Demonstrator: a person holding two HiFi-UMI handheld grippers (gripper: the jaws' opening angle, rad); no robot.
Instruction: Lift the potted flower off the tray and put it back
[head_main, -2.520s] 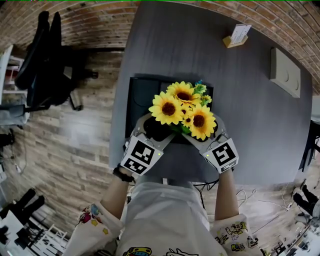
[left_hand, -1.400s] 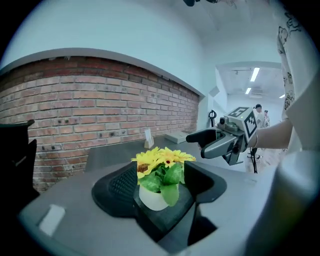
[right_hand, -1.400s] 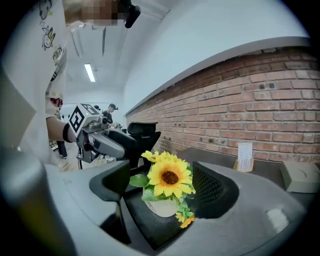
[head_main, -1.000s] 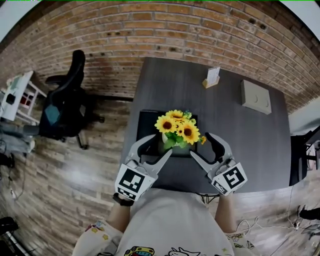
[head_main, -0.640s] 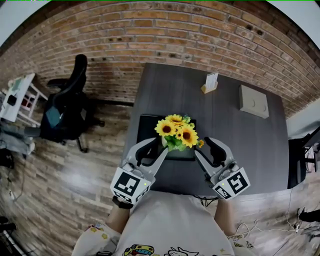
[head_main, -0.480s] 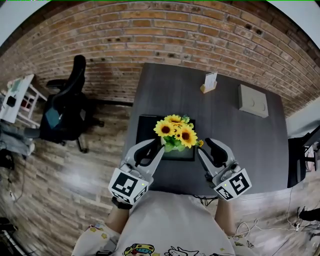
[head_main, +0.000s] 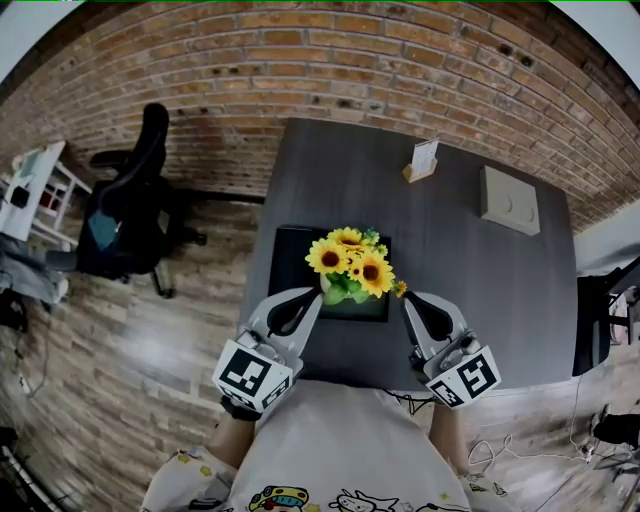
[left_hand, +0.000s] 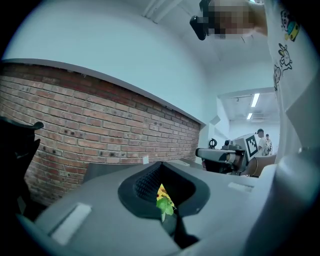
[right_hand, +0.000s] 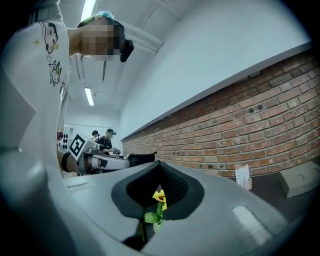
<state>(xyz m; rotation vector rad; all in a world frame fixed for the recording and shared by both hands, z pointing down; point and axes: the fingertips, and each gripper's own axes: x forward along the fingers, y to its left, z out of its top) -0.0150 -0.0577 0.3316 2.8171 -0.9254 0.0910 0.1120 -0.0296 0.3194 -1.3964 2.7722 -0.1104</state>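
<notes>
Plainly counted one potted flower (head_main: 350, 265), upright on one black tray (head_main: 290, 258), set toward the tray's front edge. Made out three large yellow blooms and one small one low at the right. Found that single tray on one dark grey table (head_main: 460, 270), toward its near left part. Counted two grippers, left gripper (head_main: 313, 298) and right gripper (head_main: 407, 300), one at each side of the pot, tips near the tray's front edge and aimed toward the plant. Saw both pairs of jaws closed, just drawn together, with nothing pinched between them. Looked through the notch of each pair and caught only a sliver of bloom and leaf farther off. Could not settle contact between the left tip and the leaves from above. Noted two marker cubes, left cube (head_main: 250, 375) and right cube (head_main: 465, 378), close to the person's body. Elsewhere counted one card stand (head_main: 422, 160) and one pale flat box (head_main: 510, 200) on the table's far side, well apart from the tray. Also counted one black office chair (head_main: 130, 215) on the wood floor at the left, before one brick wall (head_main: 300, 60).
</notes>
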